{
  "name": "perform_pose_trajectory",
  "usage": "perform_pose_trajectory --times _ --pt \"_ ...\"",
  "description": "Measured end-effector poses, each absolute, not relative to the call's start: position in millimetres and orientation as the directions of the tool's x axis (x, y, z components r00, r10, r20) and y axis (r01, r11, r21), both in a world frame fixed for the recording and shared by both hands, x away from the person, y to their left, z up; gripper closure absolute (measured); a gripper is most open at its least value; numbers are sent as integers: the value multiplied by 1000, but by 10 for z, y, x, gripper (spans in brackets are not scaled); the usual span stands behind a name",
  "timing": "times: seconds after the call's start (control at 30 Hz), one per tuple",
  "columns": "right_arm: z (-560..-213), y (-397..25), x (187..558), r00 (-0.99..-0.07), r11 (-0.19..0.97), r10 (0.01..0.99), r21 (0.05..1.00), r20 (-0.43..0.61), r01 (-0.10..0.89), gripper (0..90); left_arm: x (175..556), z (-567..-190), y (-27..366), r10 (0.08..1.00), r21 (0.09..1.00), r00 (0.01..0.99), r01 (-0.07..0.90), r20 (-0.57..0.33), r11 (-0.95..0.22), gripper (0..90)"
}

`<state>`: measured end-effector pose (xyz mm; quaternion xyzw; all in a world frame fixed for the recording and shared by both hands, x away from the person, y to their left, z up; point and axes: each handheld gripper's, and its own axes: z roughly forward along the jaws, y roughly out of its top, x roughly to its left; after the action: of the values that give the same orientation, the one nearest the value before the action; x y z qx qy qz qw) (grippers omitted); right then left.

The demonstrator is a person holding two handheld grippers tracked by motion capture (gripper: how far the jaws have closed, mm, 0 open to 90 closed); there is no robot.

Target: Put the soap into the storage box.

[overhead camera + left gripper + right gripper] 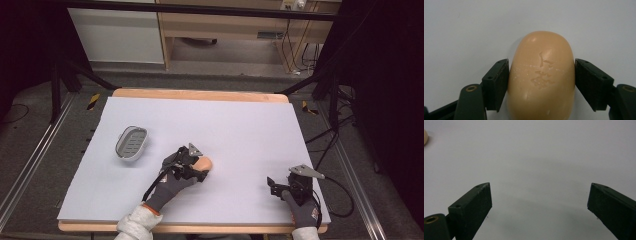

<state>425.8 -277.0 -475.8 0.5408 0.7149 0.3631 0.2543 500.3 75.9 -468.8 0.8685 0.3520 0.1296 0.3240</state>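
Two hand-held grippers: left (pixel 541 85) clamped on soap bar (pixel 541 75), right (pixel 539 207) spread wide, grey dish (pixel 132 142) well apart.

Before you, a white-topped table (pixel 240 115) with wooden edging; beyond it grey floor (pixel 200 80), a pale wooden desk (pixel 225 25), dark curtains (pixel 390 75)

One soap bar (pixel 541 77), one grey soap dish (pixel 132 142), two hand-held grippers: left (pixel 197 167), right (pixel 272 186).

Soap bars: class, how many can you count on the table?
1. The soap bar lies between the left gripper's jaws, right of the grey soap dish.
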Motion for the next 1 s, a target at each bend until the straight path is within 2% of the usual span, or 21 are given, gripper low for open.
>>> perform_pose_trajectory --times 0.77,1.0 --pt "-4761 -2763 4260 -283 145 958 791 36 594 58 5012 -4694 720 683 614 730 527 26 -587 312" --pt "-4759 -2764 4260 -279 144 960 791 36 595 57 4937 -4578 784 685 639 729 519 17 -568 312"
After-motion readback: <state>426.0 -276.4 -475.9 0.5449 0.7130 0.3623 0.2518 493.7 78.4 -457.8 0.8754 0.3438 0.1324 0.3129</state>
